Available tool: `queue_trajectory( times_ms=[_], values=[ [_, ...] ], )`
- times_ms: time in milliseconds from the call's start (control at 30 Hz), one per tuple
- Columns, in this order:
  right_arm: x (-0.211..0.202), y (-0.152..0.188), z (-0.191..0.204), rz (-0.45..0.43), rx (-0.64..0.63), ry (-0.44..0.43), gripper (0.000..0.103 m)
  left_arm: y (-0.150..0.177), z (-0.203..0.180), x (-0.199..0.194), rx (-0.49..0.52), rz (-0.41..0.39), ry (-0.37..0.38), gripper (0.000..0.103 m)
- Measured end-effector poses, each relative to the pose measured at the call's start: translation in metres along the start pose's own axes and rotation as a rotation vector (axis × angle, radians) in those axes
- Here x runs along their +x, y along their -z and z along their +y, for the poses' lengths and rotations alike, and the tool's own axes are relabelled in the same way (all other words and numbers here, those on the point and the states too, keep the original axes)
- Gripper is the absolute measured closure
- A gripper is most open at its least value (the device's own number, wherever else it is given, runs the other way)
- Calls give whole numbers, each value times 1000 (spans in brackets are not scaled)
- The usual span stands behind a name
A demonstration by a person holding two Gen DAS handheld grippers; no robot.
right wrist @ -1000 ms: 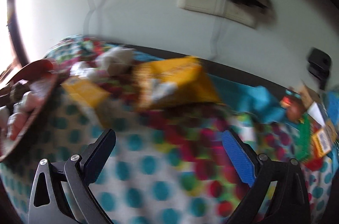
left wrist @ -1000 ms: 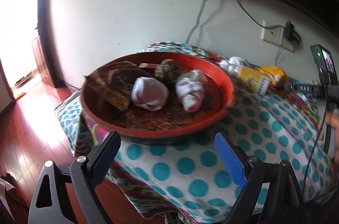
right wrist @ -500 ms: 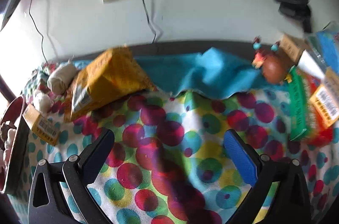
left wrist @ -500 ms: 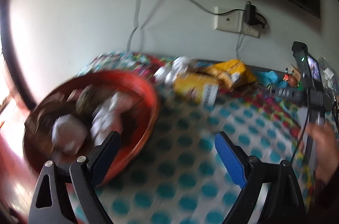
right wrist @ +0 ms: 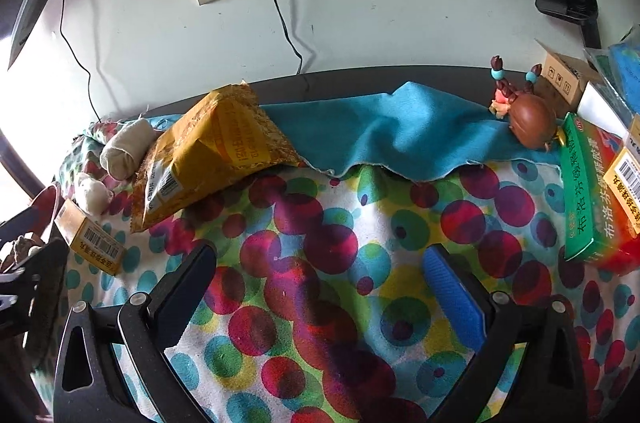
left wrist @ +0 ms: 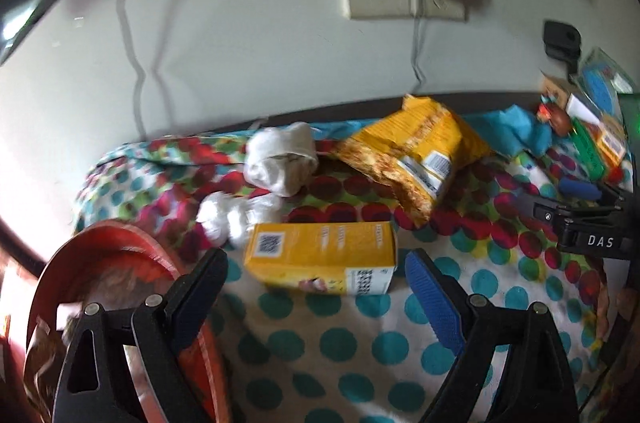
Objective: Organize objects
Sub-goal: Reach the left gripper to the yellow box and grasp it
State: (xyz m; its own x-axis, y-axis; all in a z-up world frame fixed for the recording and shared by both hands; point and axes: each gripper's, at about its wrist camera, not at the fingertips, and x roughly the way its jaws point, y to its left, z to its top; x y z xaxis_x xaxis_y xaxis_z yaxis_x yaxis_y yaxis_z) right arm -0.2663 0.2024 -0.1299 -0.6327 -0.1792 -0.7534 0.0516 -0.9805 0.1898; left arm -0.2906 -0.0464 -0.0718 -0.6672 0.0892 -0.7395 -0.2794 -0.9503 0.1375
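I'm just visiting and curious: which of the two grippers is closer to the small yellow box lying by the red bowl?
Left. The left gripper hangs open right in front of the yellow box. The right gripper is off to the side over bare cloth; there the box sits far left.

The left tool point(left wrist: 312, 275) is a black frame with triangular cut-outs and silver screw heads at the finger joints. Its fingers differ — the left one carries a dark pad point(left wrist: 200, 287), the right a bright blue ribbed pad point(left wrist: 430, 287). The right tool point(right wrist: 316, 279) is built the same: black arms, silver screws, one dark pad, one blue ribbed pad point(right wrist: 452, 299). Seen from the left wrist, the right tool's black body bears white letters "DAS" — a thin black cable runs down beside it.
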Motion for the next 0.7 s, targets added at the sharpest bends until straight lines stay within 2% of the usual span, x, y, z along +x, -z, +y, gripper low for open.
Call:
queue_trajectory(
  times_ms=[133,233,333,533,700],
  values=[
    [2,0,2,4,-2,-11,0,-5,-5,22,48,62,-2,10],
    [3,-1,3,3,-1,-17,0,-6,-6,29,61,61,-36,8],
    [2,0,1,3,0,-17,0,-11,-4,31,42,64,-33,8],
    [3,0,3,1,0,-16,0,-15,2,37,78,94,-49,8],
    [1,-1,4,-7,1,-19,0,-19,8,38,92,124,-29,5]
  ],
)
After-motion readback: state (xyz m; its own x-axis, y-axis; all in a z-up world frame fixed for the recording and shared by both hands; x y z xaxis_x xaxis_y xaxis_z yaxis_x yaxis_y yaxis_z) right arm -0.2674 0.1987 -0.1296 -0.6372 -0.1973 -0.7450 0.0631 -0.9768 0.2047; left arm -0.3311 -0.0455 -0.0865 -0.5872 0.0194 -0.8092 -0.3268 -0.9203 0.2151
